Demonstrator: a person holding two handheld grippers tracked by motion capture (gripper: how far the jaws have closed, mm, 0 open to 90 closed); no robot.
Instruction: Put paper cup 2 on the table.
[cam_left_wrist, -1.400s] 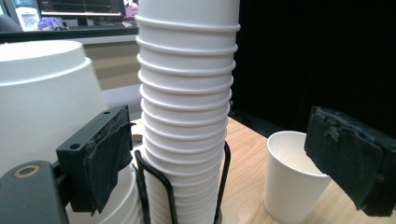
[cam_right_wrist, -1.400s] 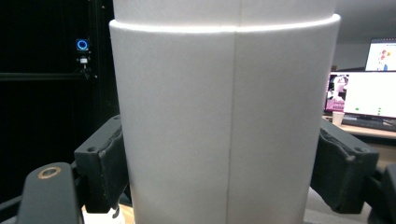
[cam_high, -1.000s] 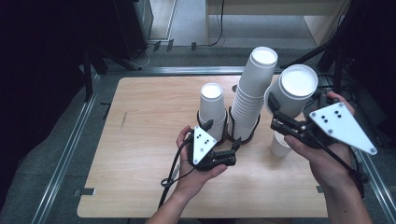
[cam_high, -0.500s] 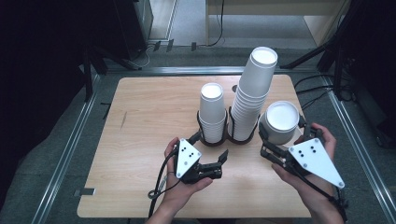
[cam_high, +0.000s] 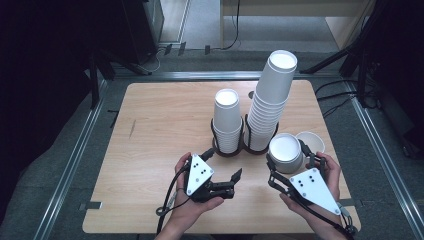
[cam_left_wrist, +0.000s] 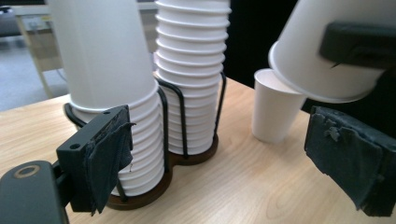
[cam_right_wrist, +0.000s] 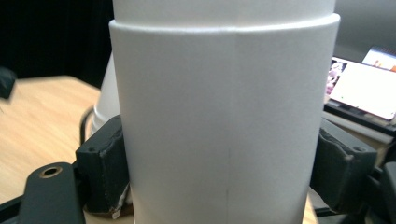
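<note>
right gripper (cam_high: 285, 167) clamped on an upside-down paper cup (cam_high: 285, 152), held just right of the tall cup stack (cam_high: 267, 110), beside a loose upright cup (cam_high: 311, 142). left gripper (cam_high: 227, 182) jaws spread, nothing between, low over the table (cam_high: 150, 130).

The held cup (cam_right_wrist: 224, 121) is cut off top and bottom.

Table (cam_high: 150, 130): cup rack (cam_high: 243, 150) near centre, short cup stack (cam_high: 227, 120) in its 9 o'clock ring, tall stack (cam_high: 270, 100) in its 3 o'clock ring. Lone cup (cam_high: 312, 141) at rack's 3 o'clock. Held cup (cam_high: 285, 152) between rack and lone cup, toward 5 o'clock.
</note>
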